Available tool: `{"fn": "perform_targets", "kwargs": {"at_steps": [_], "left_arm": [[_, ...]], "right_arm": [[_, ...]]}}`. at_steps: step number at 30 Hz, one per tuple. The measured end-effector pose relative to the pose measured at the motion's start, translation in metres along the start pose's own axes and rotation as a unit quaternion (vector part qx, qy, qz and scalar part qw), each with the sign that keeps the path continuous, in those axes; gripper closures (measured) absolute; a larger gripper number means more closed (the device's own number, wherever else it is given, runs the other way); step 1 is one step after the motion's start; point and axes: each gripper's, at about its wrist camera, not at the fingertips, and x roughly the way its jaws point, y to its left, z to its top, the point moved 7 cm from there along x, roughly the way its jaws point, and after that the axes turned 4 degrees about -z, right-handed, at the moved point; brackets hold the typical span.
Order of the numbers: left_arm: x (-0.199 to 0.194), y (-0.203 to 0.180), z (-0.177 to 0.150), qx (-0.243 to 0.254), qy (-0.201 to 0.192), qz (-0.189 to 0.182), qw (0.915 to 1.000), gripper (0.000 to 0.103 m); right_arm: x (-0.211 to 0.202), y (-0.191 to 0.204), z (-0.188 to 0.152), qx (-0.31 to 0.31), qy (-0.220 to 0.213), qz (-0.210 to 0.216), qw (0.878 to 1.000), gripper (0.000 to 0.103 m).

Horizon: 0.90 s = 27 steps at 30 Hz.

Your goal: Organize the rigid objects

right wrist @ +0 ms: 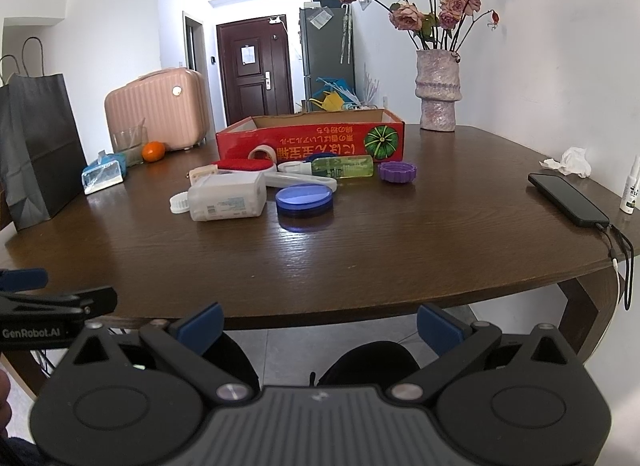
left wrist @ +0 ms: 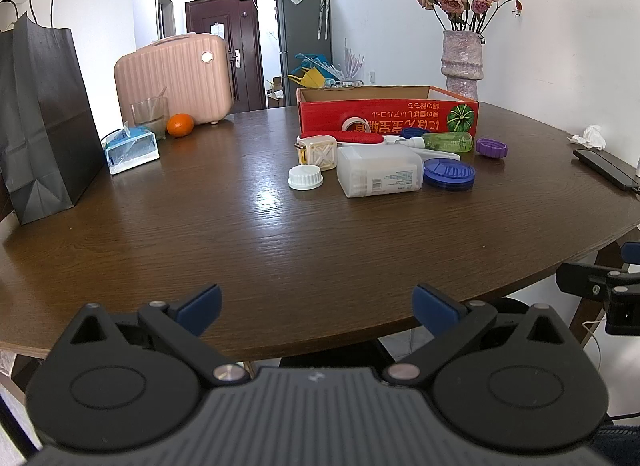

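A cluster of rigid objects lies in front of a red cardboard box (left wrist: 384, 115) (right wrist: 312, 141): a clear plastic box (left wrist: 378, 171) (right wrist: 228, 199), a blue lid (left wrist: 449, 173) (right wrist: 304, 197), a white lid (left wrist: 306, 177) (right wrist: 179, 201), a purple lid (left wrist: 491, 147) (right wrist: 397, 171), a green spray bottle (left wrist: 444, 141) (right wrist: 340, 166), a cream cube (left wrist: 316, 151), a red brush (left wrist: 338, 137) (right wrist: 242, 164) and a tape roll (right wrist: 262, 153). My left gripper (left wrist: 316, 310) and right gripper (right wrist: 320, 326) are open and empty at the table's near edge, far from the objects.
On the brown table (left wrist: 240, 225) stand a black paper bag (left wrist: 40, 121), a tissue pack (left wrist: 130, 147), a glass (left wrist: 150, 113), an orange (left wrist: 180, 124), a pink case (left wrist: 174, 77), a flower vase (left wrist: 462, 61), a phone (right wrist: 568, 197), a crumpled tissue (right wrist: 570, 161) and a small white bottle (right wrist: 632, 189).
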Motion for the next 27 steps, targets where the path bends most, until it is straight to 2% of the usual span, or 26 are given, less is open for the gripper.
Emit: {"fn": "perform_targets", "kwargs": {"at_steps": [27], "left_arm": [[0.0028,-0.0005,0.0,-0.002,0.006,-0.001,1.0,0.0]], "right_arm": [[0.0042,0.0002,-0.0004,0.002,0.007,0.001,1.0,0.0]]}}
